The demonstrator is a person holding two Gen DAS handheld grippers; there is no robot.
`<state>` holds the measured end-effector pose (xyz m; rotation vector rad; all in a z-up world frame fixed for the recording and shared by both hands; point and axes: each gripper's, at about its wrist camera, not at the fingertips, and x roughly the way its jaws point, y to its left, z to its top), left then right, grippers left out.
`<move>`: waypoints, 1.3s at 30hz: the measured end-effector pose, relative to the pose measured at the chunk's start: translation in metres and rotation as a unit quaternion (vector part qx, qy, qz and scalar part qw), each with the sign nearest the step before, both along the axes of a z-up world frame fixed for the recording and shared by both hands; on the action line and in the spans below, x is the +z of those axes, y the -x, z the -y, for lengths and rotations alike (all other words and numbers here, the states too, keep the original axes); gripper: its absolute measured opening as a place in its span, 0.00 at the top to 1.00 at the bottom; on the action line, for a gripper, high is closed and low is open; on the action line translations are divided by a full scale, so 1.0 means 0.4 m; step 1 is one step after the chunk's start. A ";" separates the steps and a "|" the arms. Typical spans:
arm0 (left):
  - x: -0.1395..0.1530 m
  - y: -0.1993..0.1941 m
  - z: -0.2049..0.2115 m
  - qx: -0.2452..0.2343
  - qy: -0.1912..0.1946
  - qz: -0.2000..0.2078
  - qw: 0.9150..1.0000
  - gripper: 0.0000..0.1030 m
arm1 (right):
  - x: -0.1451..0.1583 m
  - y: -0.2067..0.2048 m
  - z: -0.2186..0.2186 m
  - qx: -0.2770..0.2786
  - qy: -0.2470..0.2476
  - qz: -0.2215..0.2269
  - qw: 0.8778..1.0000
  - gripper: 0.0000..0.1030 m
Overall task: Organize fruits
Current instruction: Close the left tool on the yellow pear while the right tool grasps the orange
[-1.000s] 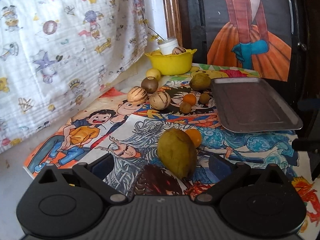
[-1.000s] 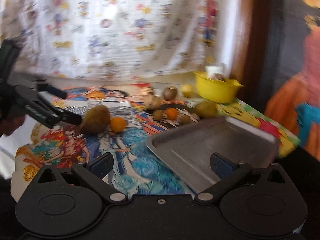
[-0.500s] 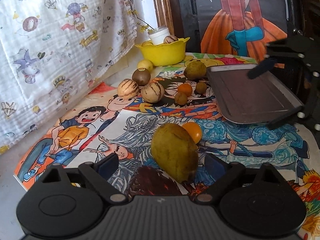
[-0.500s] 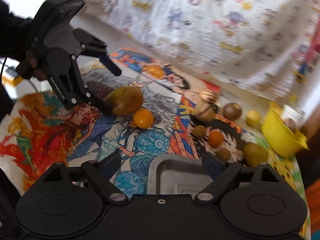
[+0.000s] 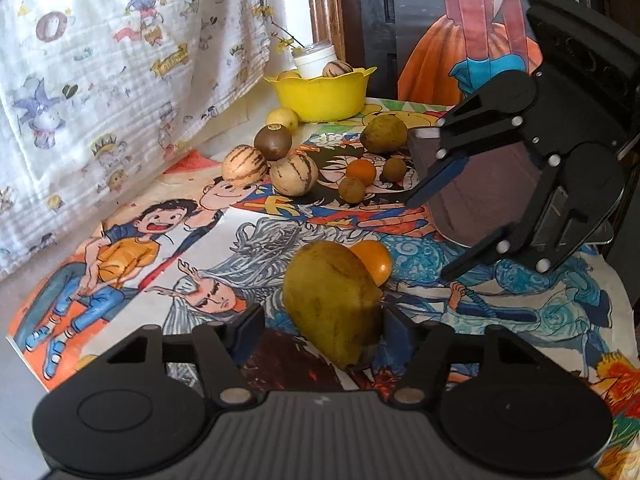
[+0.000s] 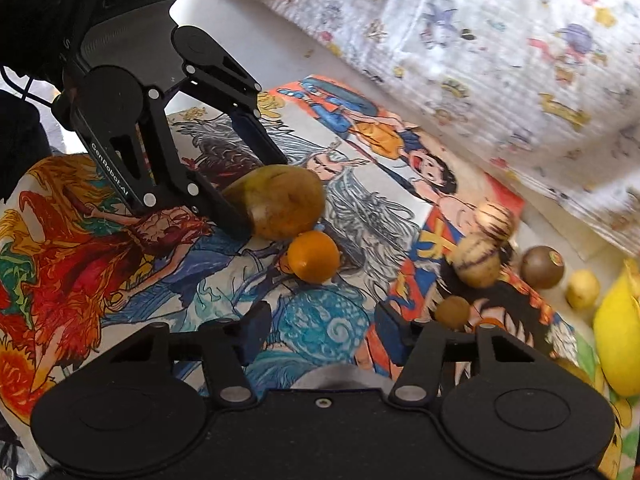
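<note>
Compared with a second ago, the left gripper (image 5: pixel 322 326) has narrowed around the green mango (image 5: pixel 334 304), its jaws closing with the fruit between them on the tabletop (image 5: pixel 132 200). The right gripper (image 6: pixel 320 330) has swung towards the orange (image 6: pixel 314 256), closing on nothing yet. Pickup seems imminent.

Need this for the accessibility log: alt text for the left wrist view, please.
The left tool is closing its jaws around a large green mango lying on a cartoon-printed table cover, with a small orange just behind it. The right tool, nothing between its fingers, hangs in front of a metal tray; more fruit and a yellow bowl sit farther back.
</note>
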<state>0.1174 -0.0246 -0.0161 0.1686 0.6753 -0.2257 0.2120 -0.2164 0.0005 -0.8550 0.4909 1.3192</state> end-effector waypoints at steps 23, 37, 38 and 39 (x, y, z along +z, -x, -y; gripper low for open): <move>-0.002 0.002 -0.014 0.021 0.043 -0.022 0.999 0.47 | -0.018 -0.025 -0.065 0.037 -0.004 -0.009 0.999 0.58; 0.000 0.002 -0.015 0.028 0.050 -0.023 0.998 0.47 | -0.026 -0.031 -0.078 0.042 -0.014 -0.024 0.999 0.67; 0.000 0.002 -0.016 0.028 0.051 -0.023 0.998 0.47 | -0.026 -0.031 -0.077 0.041 -0.015 -0.026 0.999 0.67; 0.000 0.002 -0.016 0.029 0.052 -0.023 0.998 0.47 | -0.026 -0.031 -0.075 0.039 -0.016 -0.027 0.999 0.67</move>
